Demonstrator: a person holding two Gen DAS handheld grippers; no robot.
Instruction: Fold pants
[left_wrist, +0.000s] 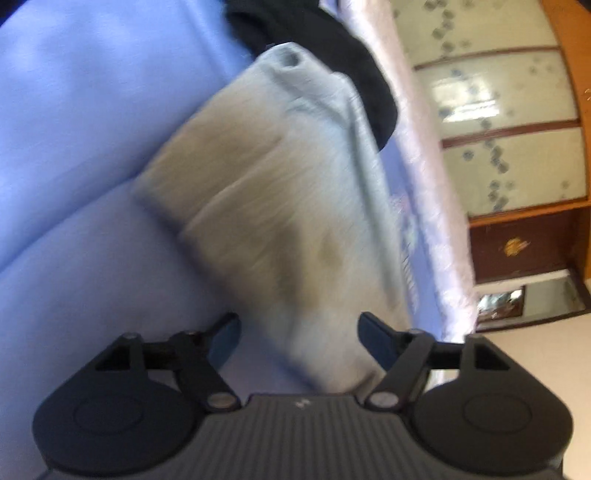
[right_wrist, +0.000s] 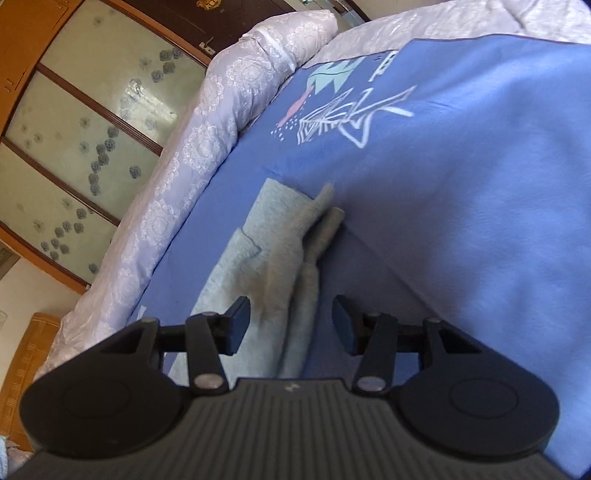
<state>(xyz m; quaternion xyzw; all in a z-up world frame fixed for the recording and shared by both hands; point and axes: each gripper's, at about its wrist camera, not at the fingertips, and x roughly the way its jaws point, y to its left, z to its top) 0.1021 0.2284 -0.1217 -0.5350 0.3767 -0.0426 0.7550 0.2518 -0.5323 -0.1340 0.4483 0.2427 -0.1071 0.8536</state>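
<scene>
The grey pants (left_wrist: 280, 206) lay on the blue sheet (left_wrist: 74, 147) of the bed, already gathered into a long, narrow bundle. In the right wrist view the pants (right_wrist: 266, 266) ran from 6 o'clock up toward 12 o'clock, and two loose ends splayed apart at the far tip. A black garment (left_wrist: 332, 55) lay touching the pants at 1 o'clock in the left wrist view, near the quilted bed edge (left_wrist: 417, 184).

The left gripper (left_wrist: 299, 341) was spread wide, empty, and hovered over the near end of the bundle. The right gripper (right_wrist: 291, 325) was likewise wide and empty, straddling the cloth without pinching it.

Risks judged from this state:
- The layers lay unevenly; a pinch could catch only the top layer, and the fold would slide open.
- The splayed ends could trail crooked.
- The left view was motion-blurred, so grasp placement was uncertain.
- The black garment could be dragged along.
- The bundle sat near the bed edge and could slip over.
</scene>
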